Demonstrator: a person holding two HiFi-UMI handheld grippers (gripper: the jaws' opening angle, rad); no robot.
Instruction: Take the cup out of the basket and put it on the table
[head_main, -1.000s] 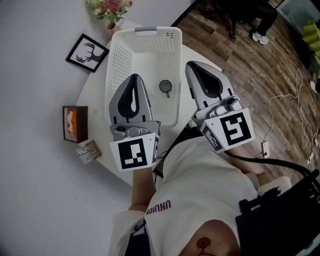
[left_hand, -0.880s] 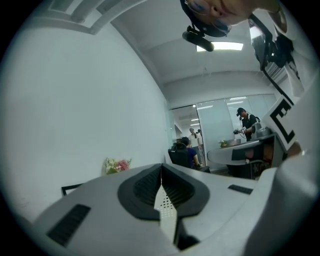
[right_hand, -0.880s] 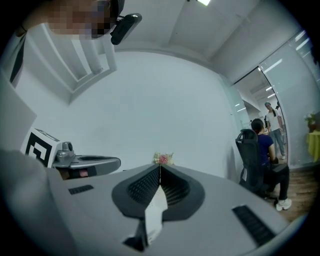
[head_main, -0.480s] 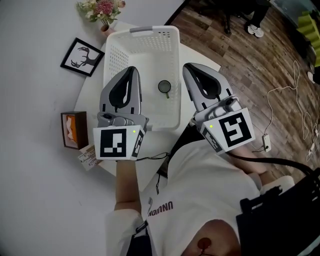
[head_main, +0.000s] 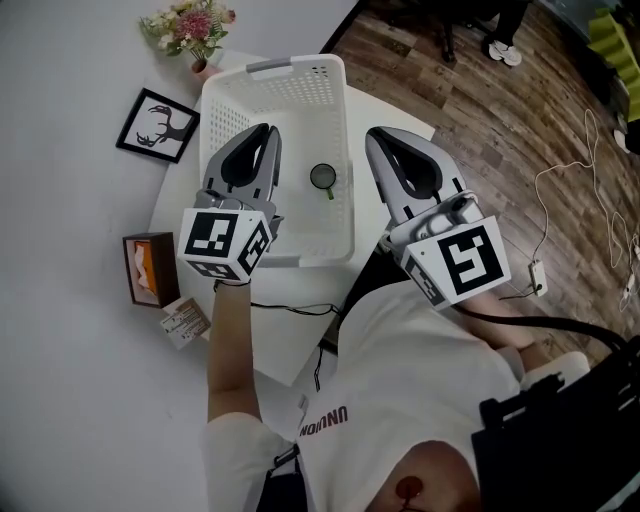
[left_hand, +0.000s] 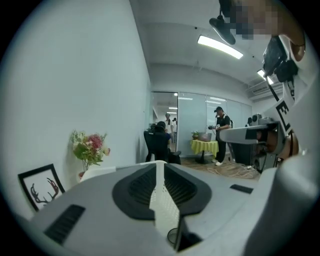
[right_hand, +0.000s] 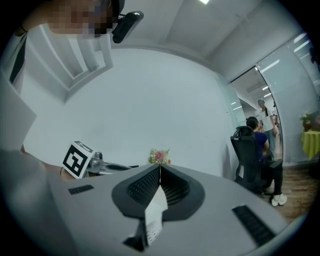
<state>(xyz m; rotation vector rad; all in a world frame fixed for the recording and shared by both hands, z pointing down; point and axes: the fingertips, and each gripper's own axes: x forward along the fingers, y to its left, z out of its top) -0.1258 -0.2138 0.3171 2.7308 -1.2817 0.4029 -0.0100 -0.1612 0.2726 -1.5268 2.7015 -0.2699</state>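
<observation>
Closest to me, the person's white shirt fills the bottom of the head view, with one bare forearm reaching up to the left gripper (head_main: 268, 130).

In the left gripper view, the fingers (left_hand: 145, 187) of the left gripper (left_hand: 157, 162) have just been opening. A thin slit shows between them and nothing is in it. This gripper hangs over the left wall of the white basket (head_main: 232, 110).

The right gripper (head_main: 375, 135) sits just beside the basket's right rim. In the right gripper view, the fingers (right_hand: 172, 187) of the right gripper (right_hand: 160, 166) are pressed together at the tips and hold nothing.

The basket stands on a round white bench (head_main: 178, 200). The cup (head_main: 323, 177), small, dark and round with a short handle, rests on the basket floor between the two grippers and touches neither. Through the left gripper's slit I glimpse the cup's rim (left_hand: 174, 235).

Left of the bench are a wooden box (head_main: 148, 270) and, farther off, a framed stag picture (head_main: 157, 125). A vase of flowers (head_main: 190, 25) stands beyond the basket's far left corner.

A wooden floor (head_main: 500, 130) stretches away on the right.
</observation>
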